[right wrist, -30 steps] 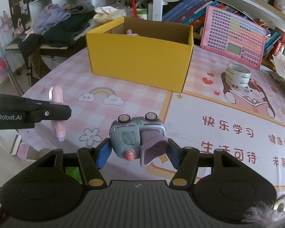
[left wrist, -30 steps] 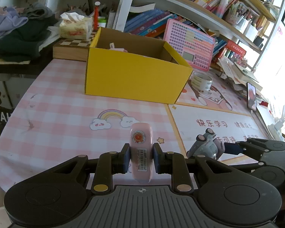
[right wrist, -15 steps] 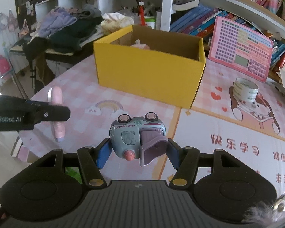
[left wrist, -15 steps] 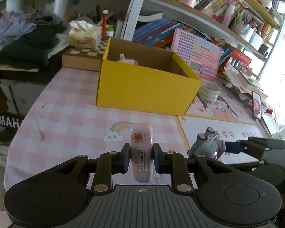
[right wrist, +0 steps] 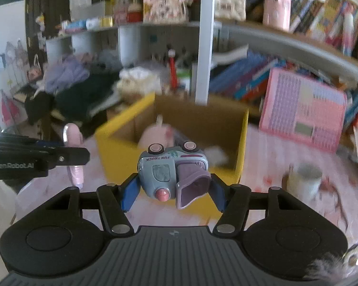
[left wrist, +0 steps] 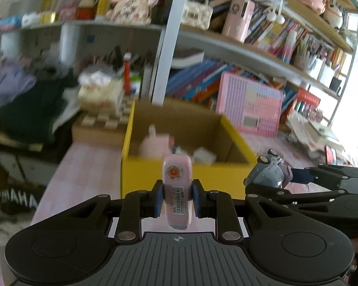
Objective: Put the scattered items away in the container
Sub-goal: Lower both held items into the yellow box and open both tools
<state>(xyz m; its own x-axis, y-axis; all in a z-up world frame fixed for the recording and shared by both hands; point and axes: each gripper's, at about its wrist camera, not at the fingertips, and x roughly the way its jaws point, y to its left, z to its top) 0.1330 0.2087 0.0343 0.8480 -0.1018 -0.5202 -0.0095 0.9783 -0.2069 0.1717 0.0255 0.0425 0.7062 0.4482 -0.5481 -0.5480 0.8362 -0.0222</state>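
Toy truck (right wrist: 173, 170) and pink case (left wrist: 177, 190) ride toward the yellow box (left wrist: 179, 180), one in each of my grippers.

My left gripper (left wrist: 176, 196) is clenched across the flat sides of the slim pink case, which stands upright between the pads; it looks light, rigid and smooth, so I judge a mid-body pinch safest against slipping. My right gripper (right wrist: 174, 190) is partly spread and grasping the grey-blue truck by its flanks, purple scoop facing me; the toy seems hard plastic, light, with wheels that would roll if set down. Both loads hang just short of the box's near wall. Inside lie a pink plush (right wrist: 155, 134) and something white; beyond, a pink calculator board (right wrist: 303, 112) leans against the shelves.
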